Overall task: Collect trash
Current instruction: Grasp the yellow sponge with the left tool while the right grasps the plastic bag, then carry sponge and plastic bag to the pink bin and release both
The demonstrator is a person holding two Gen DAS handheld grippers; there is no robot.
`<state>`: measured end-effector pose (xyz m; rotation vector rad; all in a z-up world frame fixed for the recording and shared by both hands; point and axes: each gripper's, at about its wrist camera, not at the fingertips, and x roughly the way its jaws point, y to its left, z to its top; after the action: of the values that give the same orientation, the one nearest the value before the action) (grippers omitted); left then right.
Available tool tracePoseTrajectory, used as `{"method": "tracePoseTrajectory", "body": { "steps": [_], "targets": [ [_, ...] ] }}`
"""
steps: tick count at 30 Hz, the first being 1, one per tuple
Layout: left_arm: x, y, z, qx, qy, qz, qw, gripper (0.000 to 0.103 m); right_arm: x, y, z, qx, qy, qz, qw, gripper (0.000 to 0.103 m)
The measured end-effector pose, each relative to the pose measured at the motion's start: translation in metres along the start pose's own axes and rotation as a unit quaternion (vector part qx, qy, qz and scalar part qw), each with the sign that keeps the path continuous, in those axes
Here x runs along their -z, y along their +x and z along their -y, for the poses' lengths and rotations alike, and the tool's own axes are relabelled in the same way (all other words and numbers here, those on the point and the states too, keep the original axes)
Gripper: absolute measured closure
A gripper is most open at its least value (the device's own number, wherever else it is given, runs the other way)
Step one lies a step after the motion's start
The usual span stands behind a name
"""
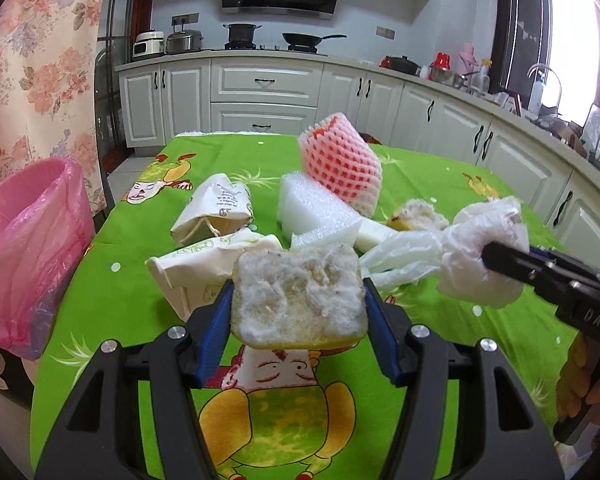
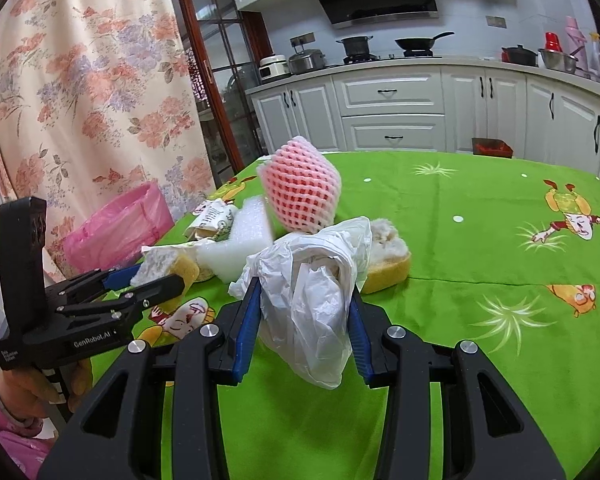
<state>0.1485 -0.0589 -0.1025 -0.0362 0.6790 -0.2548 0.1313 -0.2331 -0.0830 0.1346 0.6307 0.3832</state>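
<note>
Left hand-held gripper [image 1: 298, 312]: clenched on the square chunk of pale, fibrous fruit rind with a yellow skin [image 1: 300, 300] — blue pads press its two side faces; the chunk is clear of the green cartoon-print cloth on the desk [image 1: 112, 296].
Right hand-held gripper [image 2: 304, 316]: clenched on the crumpled translucent white plastic bag [image 2: 312, 300]; the bag bulges out above and below the pads.
Rind, handling (judgement): spongy and probably damp, likely to crumble or shed fibres if squeezed hard; the firm skin edges are the better place to grip, as now.
Bag, handling (judgement): nearly weightless, slippery, shapeless; take it at a bunched fold, since a single layer would slide out.
Trash left on the desk: pink-and-white foam fruit net [image 1: 340, 164], white foam block [image 1: 316, 208], two crumpled white printed paper wrappers [image 1: 216, 208], a second piece of yellow-skinned rind [image 2: 384, 256] — all clustered mid-desk, touching or just beside one another.
Container: bin lined with a pink plastic bag [image 1: 32, 232], beside the desk's left edge; its mouth is open, contents cannot be seen from either view.
Stage (judgement): both pieces in hand, not yet over the bin; the left load is the nearer to it.
Risk (judgement): crumbs falling on the cloth during carry.
</note>
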Motion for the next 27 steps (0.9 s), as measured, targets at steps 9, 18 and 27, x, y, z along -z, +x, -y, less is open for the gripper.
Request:
{"method": "tracePoseTrajectory", "body": {
  "steps": [9,18,27],
  "targets": [
    [-0.010,-0.024,-0.013,0.006,-0.020,0.035,0.9992,0.043,-0.015,0.000,-0.027,-0.015,-0.021,0.023,0.999,0.063],
    [-0.013,-0.048,-0.044,-0.013,-0.049,0.062,0.9968,0.043,-0.034,0.016,-0.057,-0.034,-0.049,0.025,0.998,0.063],
    [-0.014,-0.073,-0.084,-0.054,-0.070,0.087,0.9923,0.043,-0.051,0.043,-0.103,-0.064,-0.084,0.028,0.994,0.063]
  ]
}}
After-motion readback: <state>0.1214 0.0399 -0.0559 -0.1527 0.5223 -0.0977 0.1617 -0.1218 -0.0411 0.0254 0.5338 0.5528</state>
